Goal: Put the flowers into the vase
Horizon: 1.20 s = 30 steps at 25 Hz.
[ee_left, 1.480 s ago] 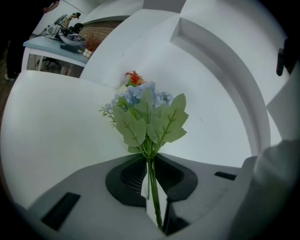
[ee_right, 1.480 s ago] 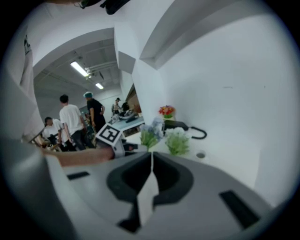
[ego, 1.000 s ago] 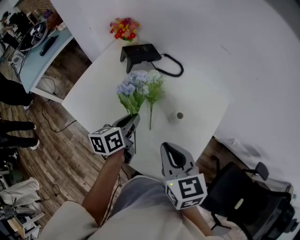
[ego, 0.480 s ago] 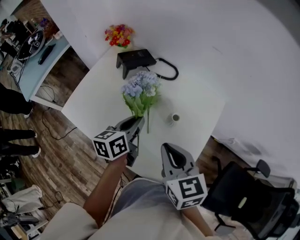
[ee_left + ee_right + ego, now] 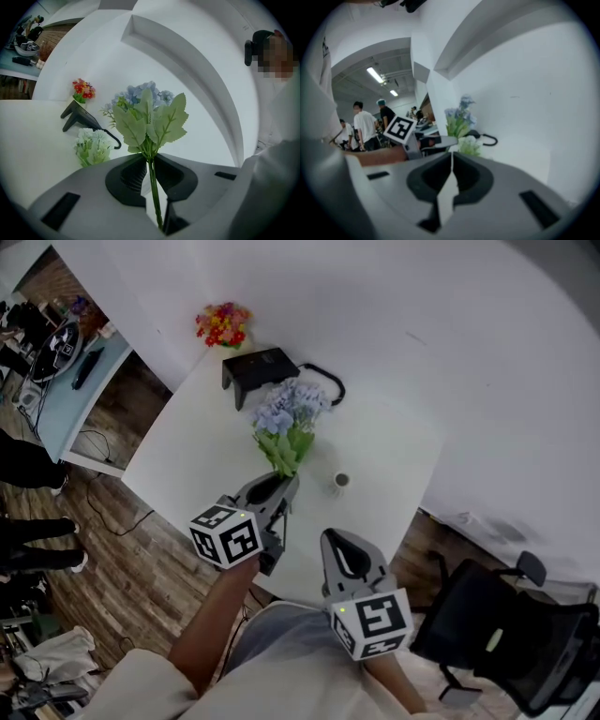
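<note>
My left gripper [image 5: 282, 487] [image 5: 150, 163] is shut on the thin green stem of a blue flower bunch [image 5: 289, 411] [image 5: 146, 104] and holds it upright above the white table [image 5: 178, 460]. A second, white-green flower [image 5: 93, 146] lies on the table behind it. The vase [image 5: 340, 481], a small pale cylinder with a dark mouth, stands on the table to the right of the bunch. Near the table's front edge my right gripper [image 5: 339, 542] [image 5: 451, 157] is shut and holds nothing. In the right gripper view the blue bunch [image 5: 459, 117] stands ahead.
A black stand with a looped cable [image 5: 255, 367] sits at the back of the table, with a small red and yellow bouquet [image 5: 220, 324] behind it. A black office chair [image 5: 506, 634] is at the right. Several people stand at the left, over the wooden floor.
My left gripper has risen and moved right with the blue bunch, whose stem has left the table. The white-green flower stays lying there. The right gripper has kept still.
</note>
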Tool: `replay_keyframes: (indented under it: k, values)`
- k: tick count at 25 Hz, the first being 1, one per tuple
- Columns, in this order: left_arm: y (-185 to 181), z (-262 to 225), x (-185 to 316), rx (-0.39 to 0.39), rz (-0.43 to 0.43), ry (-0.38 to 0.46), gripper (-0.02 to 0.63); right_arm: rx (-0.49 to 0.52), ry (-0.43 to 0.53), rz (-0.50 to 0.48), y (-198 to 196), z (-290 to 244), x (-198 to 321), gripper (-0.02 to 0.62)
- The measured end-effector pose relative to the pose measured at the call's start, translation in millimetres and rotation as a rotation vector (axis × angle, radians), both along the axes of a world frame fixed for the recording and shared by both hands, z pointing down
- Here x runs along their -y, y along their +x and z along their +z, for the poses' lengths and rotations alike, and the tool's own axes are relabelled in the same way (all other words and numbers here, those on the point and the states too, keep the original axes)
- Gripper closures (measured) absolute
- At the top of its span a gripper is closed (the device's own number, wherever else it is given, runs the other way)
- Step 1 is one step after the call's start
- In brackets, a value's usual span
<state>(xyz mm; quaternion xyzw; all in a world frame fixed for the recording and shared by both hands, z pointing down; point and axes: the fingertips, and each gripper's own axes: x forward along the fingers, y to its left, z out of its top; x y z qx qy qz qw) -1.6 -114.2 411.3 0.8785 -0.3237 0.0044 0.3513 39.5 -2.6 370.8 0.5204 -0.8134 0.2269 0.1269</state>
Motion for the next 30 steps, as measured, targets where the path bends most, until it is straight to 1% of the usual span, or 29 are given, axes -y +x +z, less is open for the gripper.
replay_keyframes:
  k: [5, 18, 30]
  values:
    - [17, -14, 3, -0.029, 0.039, 0.043, 0.541, 0.006, -0.001, 0.023, 9, 1, 1, 0.571]
    - [53, -42, 8, -0.051, 0.136, 0.128, 0.541, 0.027, 0.003, 0.071, 25, -1, 3, 0.571]
    - [86, -77, 23, -0.120, 0.190, 0.261, 0.541, 0.037, -0.003, 0.117, 42, 5, 4, 0.571]
